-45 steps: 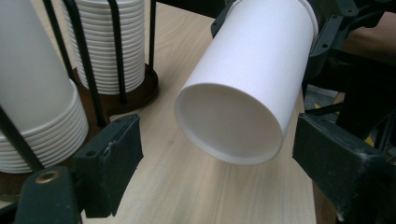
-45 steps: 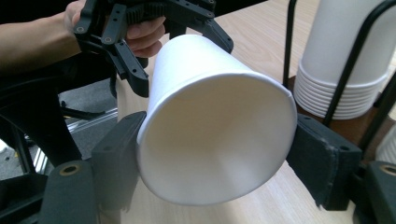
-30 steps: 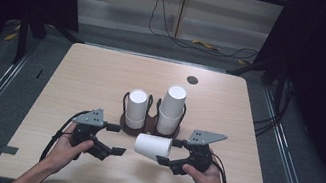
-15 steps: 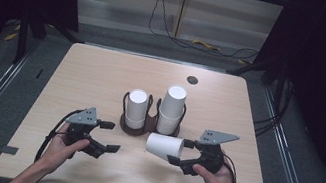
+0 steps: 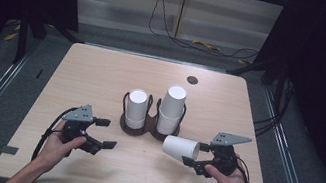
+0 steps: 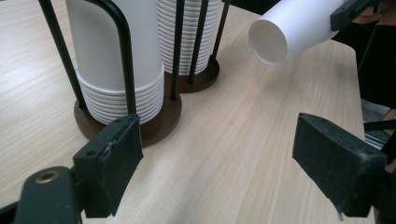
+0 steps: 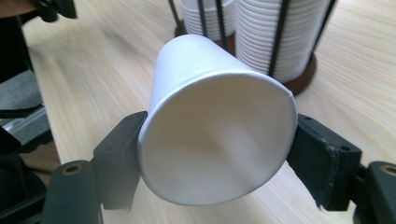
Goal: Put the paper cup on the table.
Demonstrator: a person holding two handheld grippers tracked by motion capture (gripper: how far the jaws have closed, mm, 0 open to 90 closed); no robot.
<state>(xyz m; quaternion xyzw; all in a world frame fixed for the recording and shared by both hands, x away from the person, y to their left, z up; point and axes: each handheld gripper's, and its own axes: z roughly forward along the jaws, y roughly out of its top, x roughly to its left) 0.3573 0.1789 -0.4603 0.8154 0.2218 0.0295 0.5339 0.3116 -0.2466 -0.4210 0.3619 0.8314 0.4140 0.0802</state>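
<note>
One white paper cup [image 5: 181, 148] now hangs sideways in my right tongs [image 5: 194, 158], clamped near its base and carried right, clear of the cup rack [image 5: 136, 128] over the worktop [image 5: 103, 76]. My left tongs [image 5: 105, 133] have backed off, gaping empty, so the cup looks pulled free.

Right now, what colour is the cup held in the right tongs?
Plain white, no pattern. The cup shows best in the right gripper view.

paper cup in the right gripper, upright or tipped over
Tipped on its side: the paper cup lies level in the right gripper, its jaws clamping the base end, its mouth pointing toward the left gripper.
</note>
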